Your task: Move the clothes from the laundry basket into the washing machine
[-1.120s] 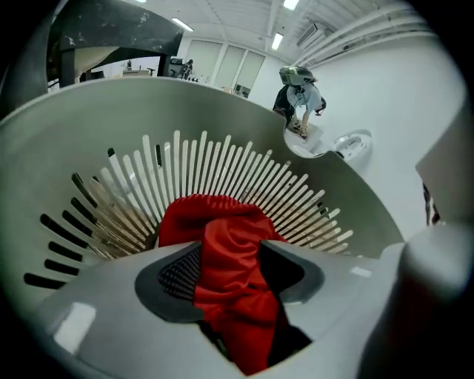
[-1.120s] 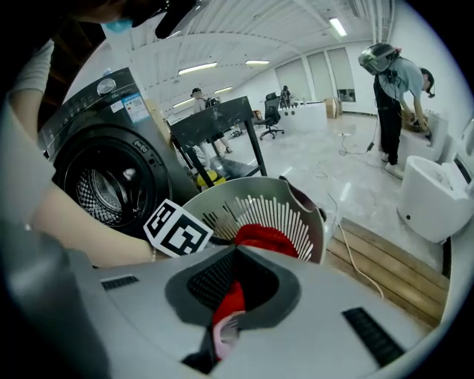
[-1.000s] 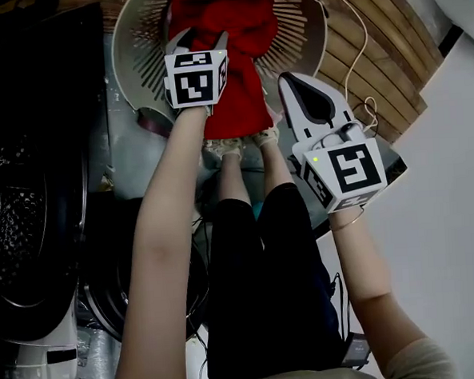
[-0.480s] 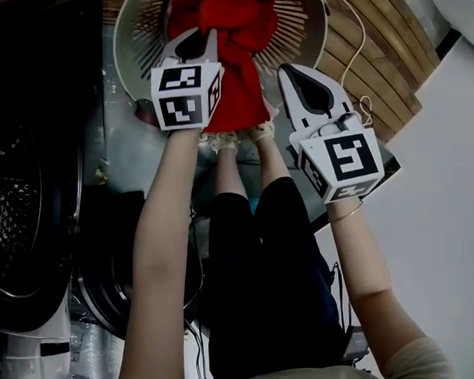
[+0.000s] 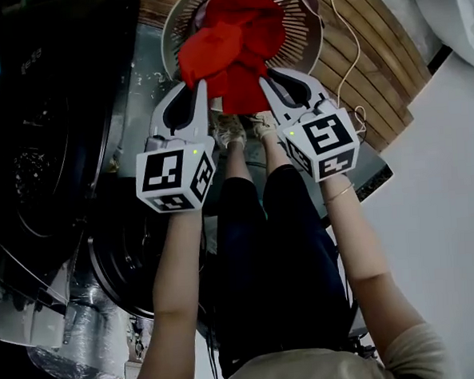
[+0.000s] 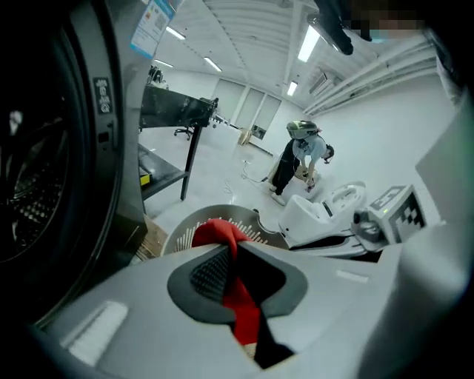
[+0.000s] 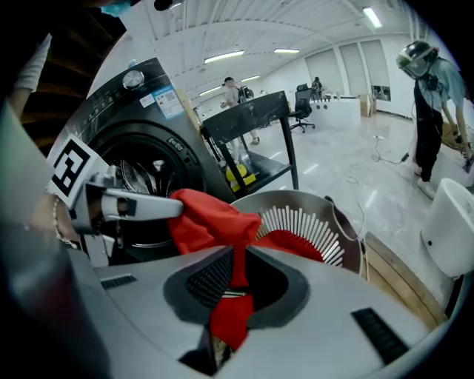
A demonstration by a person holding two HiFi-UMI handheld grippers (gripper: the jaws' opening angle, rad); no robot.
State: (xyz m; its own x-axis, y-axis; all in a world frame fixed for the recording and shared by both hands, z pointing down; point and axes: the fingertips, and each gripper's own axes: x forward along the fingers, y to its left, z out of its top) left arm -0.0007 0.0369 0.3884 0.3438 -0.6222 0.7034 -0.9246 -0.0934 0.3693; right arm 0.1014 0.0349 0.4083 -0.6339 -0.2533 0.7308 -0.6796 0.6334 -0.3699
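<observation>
Red cloth garment (image 5: pixel 232 45): one item, bunched, hanging between my two tools above the laundry basket (image 5: pixel 308 40). Its far part lies over the basket's slatted bowl. I cannot tell whether the red inside the bowl is the same piece or a second one.

Left hand-held gripper (image 5: pixel 197 87): clenched on a fold of the garment, with red cloth pinched between the ribbed pads in its own view.

Right hand-held gripper (image 5: pixel 264 79): likewise clenched on the garment, a strip of red running down through the closed jaws. The two tools sit near each other, side by side, both angled down toward the basket.

Washing machine (image 5: pixel 51 156): dark front-loader at the left of the head view, beside the basket, drum mouth visible. The round door (image 5: pixel 133 259) appears swung open below it.

Step in hand, as I judge it: lift-out and carry to the drum; nothing loaded yet.

Handling notes:
- I hold both clamps firm, since the grip is on thin folds and could slip.
- I raise until the trailing end clears the basket rim, as the slats may catch it.
- I move both tools leftward together so the cloth is neither stretched nor dropped.
- I lead with the left tool into the drum mouth and release only once the bulk is past the door seal.
</observation>
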